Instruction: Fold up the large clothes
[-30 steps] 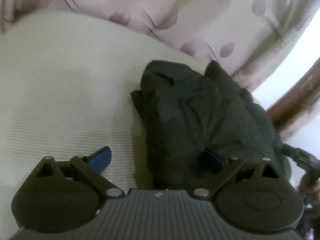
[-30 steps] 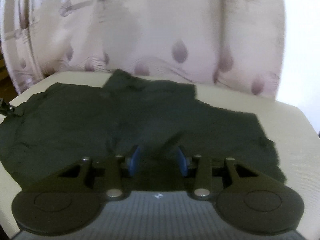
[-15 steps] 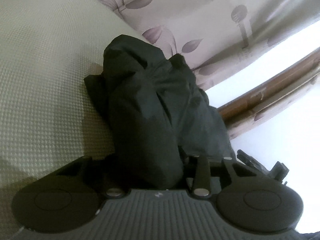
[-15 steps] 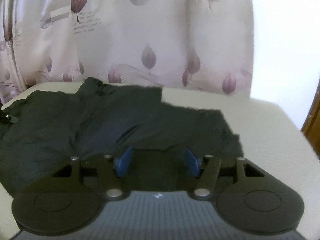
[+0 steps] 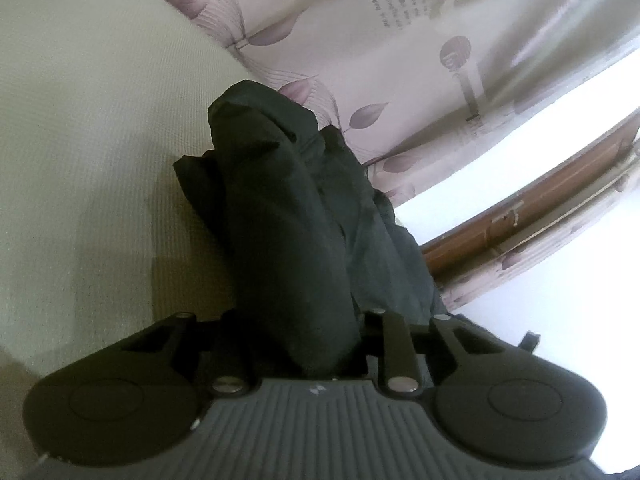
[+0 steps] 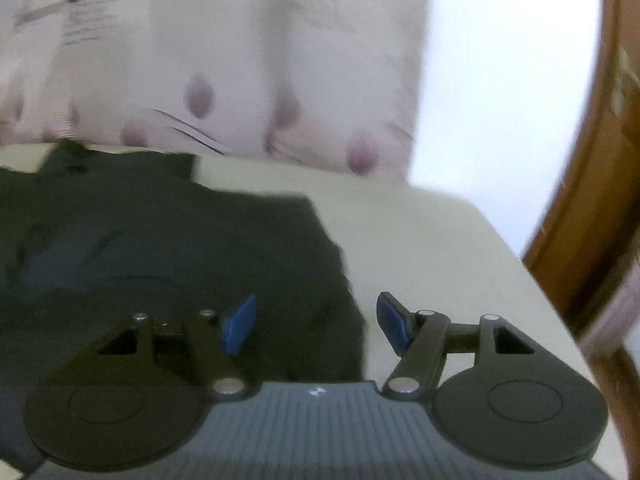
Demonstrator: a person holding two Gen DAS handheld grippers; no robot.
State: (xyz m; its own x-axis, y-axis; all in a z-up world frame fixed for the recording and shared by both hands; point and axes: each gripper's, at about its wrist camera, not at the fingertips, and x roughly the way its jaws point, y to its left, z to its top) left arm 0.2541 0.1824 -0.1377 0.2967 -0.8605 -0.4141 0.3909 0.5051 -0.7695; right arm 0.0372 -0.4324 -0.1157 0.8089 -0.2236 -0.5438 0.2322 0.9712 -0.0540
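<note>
Left hand-held gripper [image 5: 304, 344] closed on garment [image 5: 288, 240]; right hand-held gripper [image 6: 316, 324] opened, released it

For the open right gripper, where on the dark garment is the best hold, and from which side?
Probably the garment's near right corner, approached from the bare cream surface on its right. That edge lies flat and exposed between the right gripper's open fingers, so one finger could slide under it.

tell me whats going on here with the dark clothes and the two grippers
A person with a handheld gripper in each hand is folding a dark garment on a cream surface. The left gripper has just closed on a bunched fold of it. The right gripper has just been opening, pads clear, above the garment's edge.
</note>
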